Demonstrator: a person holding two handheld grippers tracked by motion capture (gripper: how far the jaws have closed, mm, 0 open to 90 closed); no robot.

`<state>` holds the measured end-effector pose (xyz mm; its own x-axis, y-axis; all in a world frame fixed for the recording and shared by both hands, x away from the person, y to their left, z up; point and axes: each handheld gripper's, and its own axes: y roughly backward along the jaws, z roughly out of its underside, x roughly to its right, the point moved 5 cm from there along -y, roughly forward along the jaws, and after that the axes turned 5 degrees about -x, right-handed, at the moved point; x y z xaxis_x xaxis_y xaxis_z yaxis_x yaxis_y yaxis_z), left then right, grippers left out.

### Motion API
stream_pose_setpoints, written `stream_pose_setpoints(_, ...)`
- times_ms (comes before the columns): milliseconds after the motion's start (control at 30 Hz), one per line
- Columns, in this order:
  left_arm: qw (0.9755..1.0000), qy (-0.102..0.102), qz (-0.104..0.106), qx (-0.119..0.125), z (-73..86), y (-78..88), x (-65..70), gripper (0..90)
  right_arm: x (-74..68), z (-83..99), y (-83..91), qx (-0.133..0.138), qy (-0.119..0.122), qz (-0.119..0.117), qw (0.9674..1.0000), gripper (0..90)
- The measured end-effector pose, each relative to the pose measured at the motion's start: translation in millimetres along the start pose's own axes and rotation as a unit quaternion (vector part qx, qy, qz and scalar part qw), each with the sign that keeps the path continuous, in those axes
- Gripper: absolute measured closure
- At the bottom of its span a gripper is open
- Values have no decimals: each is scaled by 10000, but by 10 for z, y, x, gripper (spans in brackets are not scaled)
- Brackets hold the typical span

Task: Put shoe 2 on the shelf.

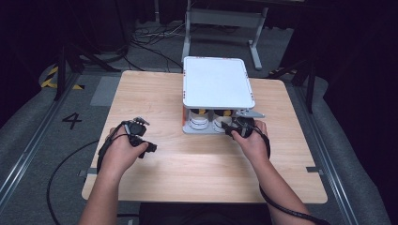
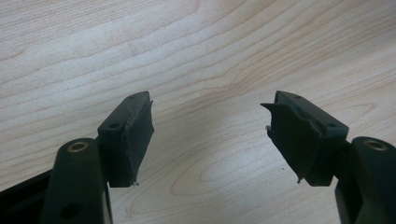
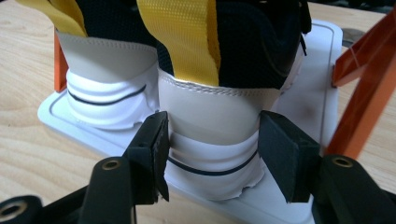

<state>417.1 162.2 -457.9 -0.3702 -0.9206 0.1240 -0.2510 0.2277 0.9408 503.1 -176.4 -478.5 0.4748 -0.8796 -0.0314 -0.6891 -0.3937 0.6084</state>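
Straddling the heel of the nearer sneaker (image 3: 212,126), the right claw (image 3: 212,156) has its jaws half spread on either side of the cream heel counter, and whether the pads touch it cannot be told. The pair sits heels outward on the lower shelf of a small white shoe rack (image 1: 218,82) at the far middle of the tabletop (image 1: 197,159). The shoe looks light, its padded collar soft, so the firmer heel counter above the rubber sole seems the better hold. The left claw (image 2: 210,135) hangs spread and empty over bare wood.
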Motion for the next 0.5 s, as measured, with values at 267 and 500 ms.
stream_pose_setpoints(267,10000,-4,-6,31,-2,11,-15,308,-63,23,-69,51,57,-63,10000,469)
stream_pose_setpoints(500,10000,-2,11,50,-15,21,-14,308,-106,-37,125,83,256,-80,9996,446)
